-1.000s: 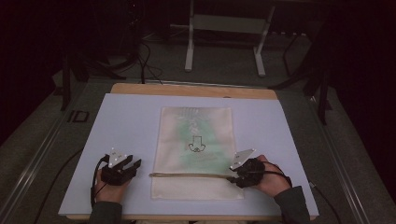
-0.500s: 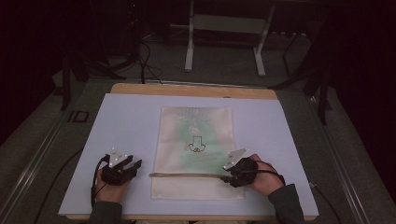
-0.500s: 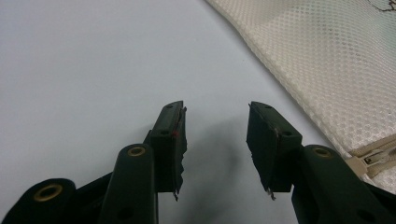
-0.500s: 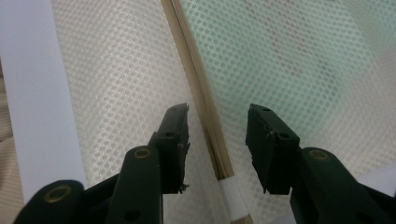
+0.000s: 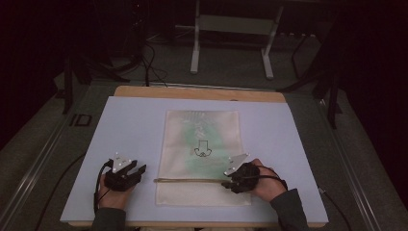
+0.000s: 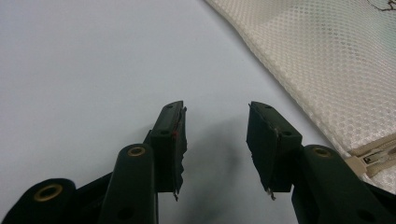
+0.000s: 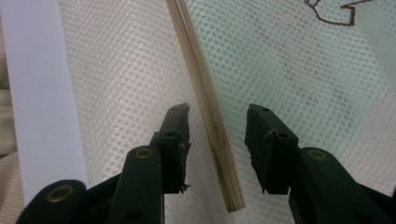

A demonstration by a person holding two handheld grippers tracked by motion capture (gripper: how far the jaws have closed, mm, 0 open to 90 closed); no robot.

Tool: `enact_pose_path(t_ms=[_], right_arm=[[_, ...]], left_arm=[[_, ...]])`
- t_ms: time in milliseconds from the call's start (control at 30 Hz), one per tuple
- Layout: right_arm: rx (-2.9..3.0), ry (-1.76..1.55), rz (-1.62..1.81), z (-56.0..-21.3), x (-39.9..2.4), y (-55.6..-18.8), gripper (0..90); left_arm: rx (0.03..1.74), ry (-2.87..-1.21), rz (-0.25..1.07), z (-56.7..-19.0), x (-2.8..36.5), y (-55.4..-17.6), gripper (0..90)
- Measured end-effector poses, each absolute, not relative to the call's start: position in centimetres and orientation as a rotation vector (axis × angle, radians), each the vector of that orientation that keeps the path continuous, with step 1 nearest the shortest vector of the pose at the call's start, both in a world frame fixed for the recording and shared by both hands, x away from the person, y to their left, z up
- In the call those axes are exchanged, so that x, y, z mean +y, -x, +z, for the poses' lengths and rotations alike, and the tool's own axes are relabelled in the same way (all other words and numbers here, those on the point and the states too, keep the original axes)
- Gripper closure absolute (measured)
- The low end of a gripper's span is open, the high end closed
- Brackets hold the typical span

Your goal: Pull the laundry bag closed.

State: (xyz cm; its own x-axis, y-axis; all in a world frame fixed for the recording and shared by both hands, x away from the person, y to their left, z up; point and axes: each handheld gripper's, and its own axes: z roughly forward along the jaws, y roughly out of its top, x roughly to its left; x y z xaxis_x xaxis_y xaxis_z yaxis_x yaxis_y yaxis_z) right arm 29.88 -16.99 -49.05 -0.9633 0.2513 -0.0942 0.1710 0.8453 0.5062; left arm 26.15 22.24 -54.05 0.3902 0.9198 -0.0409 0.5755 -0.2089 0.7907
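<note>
Right gripper [image 7: 217,123] hangs wide open, empty, straddling the zipper [image 7: 205,107], which runs straight ahead between its jaws.

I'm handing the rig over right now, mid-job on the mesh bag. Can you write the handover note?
Left gripper: jaws open, holding nothing, over the pale blue table cover just left of the bag, near the zipper end.
Right gripper: jaws open, straddling the tan zipper strip without clamping it.
White mesh zip bag: lies flat mid-table, greenish contents showing through, the zipper running across its near part.
Done: both grippers are positioned at the zipper line.
Left: nothing is gripped yet; probably close the right jaws on the zipper and steady the bag with the left.
</note>
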Motion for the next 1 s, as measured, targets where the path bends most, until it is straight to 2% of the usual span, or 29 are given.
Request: enact_pose_path(t_ms=[1000], right_arm=[[2.886, -0.269, 0.808, -48.6, -13.9, -30.2, 57.5]], left_arm=[[1.281, -1.904, 0.581, -54.1, 22.2, -26.2, 56.1]])
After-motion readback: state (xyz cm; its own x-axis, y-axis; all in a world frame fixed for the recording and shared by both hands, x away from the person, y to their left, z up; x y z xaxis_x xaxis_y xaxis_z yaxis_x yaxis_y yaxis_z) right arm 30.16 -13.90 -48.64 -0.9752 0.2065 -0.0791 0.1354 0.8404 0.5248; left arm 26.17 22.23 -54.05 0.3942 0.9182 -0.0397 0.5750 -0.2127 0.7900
